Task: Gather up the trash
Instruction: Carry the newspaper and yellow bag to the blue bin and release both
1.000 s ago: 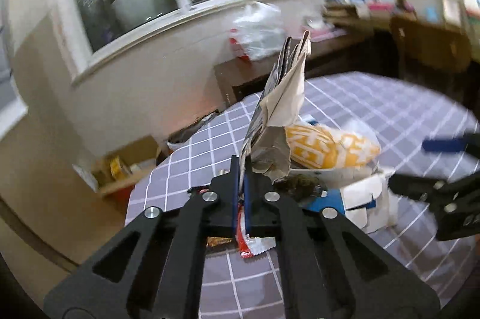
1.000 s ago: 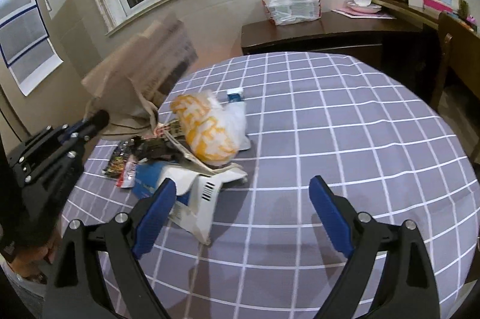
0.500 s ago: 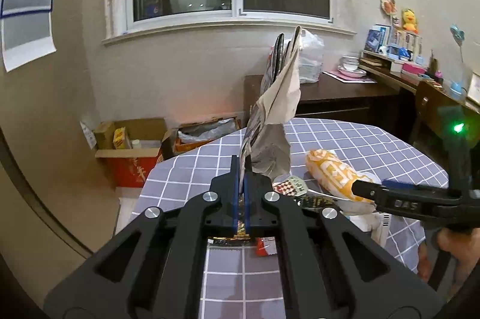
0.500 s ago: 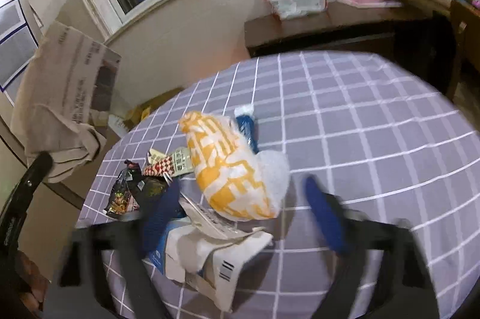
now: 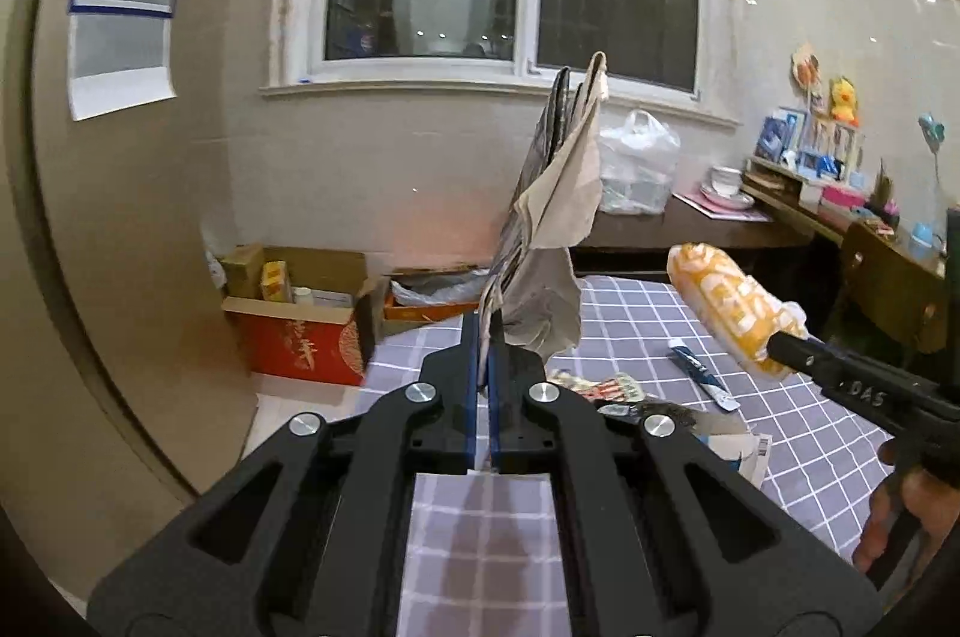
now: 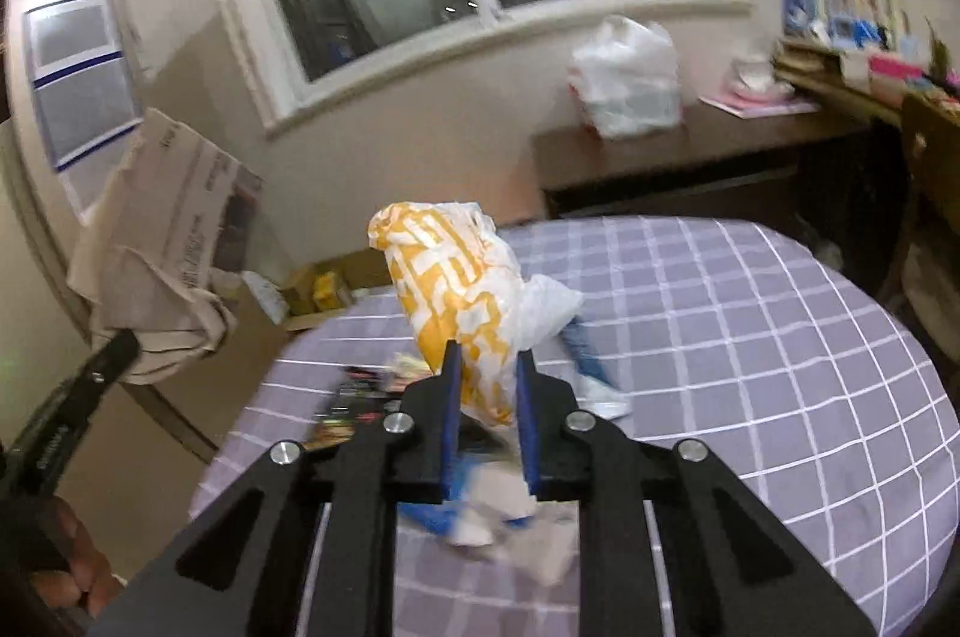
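- Wrappers and a tube lie on the tabletop.
- Cardboard box sits on the floor left of it.
- Plastic bag rests on the desk behind.

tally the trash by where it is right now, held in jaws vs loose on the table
held in jaws: 2, the newspaper and the yellow and white bag
loose on the table: at least 3, blue tube, snack wrappers, blue and white carton
total: at least 5
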A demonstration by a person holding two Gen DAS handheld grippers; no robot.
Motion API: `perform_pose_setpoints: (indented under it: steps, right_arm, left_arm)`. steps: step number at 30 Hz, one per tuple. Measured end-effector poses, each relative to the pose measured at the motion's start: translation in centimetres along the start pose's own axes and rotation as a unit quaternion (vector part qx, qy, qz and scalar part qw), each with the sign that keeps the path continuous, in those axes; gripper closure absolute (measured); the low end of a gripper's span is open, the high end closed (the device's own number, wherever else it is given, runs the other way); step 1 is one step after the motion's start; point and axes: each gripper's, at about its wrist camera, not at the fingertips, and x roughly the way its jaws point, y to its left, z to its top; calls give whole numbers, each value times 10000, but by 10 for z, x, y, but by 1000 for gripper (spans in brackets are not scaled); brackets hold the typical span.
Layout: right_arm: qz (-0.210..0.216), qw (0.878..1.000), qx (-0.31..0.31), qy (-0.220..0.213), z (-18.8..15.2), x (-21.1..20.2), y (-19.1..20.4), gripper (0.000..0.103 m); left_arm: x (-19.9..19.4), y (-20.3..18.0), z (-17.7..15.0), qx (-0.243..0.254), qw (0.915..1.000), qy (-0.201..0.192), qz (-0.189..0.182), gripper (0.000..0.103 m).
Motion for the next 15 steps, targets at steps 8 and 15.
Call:
perform_pose_setpoints:
  steps: [8,15]
  right_arm:
    - [988,9932,-580,194,-27,-9,118,86]
    - [1688,9772,-1092,678,-78,18,236,86]
  left_arm:
    - [-59,92,-18,-455,9972,-113,574,101]
    - [-92,195,-56,-940,9858,90,1385,101]
